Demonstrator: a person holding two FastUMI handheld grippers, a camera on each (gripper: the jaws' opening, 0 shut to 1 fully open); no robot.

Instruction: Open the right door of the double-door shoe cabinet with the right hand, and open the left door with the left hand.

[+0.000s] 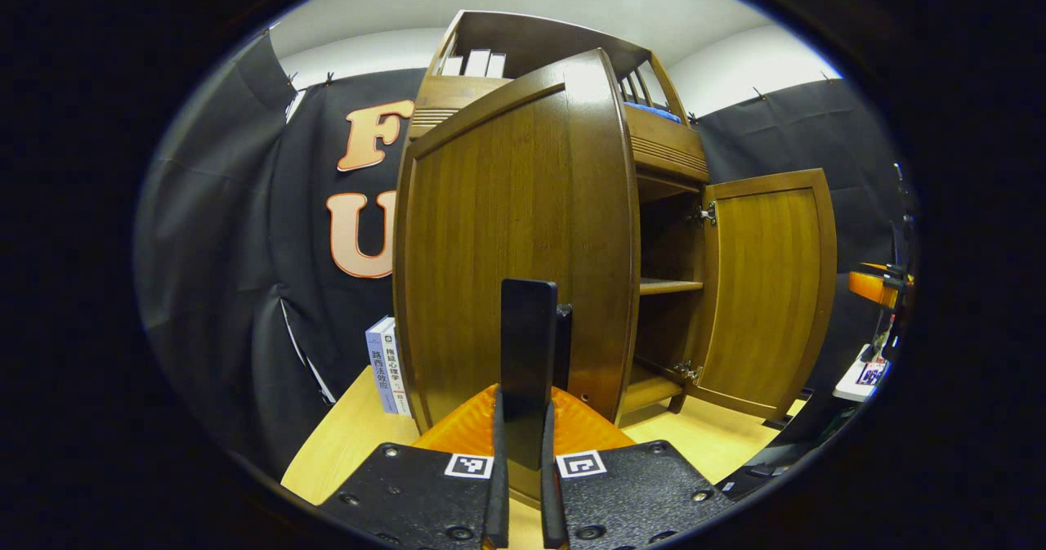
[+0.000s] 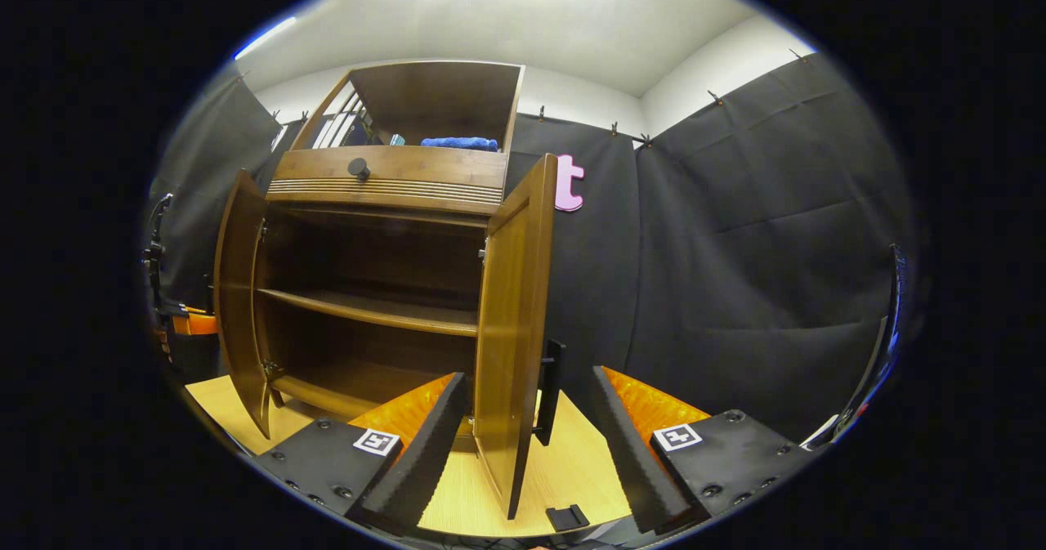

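Shoe cabinet (image 2: 384, 182): wooden, standing on the bench (image 2: 564, 460), both doors swung out, shelves bare.

Left door (image 1: 507, 256): open, its panel directly ahead of the left claw (image 1: 523, 452); long axis upright.

Right door (image 2: 511, 321): open, seen edge-on, standing between the spread fingers of the right claw (image 2: 531, 444); whether either finger touches it cannot be told.

Left door handle (image 1: 529, 354): dark upright bar. The left claw is narrowed around it and appears to grip it, so further swing looks to be a pull toward the holder.

Right door handle (image 2: 549, 391): dark bar on the door's outer face, just beside the right claw, which stands wide and holds nothing.
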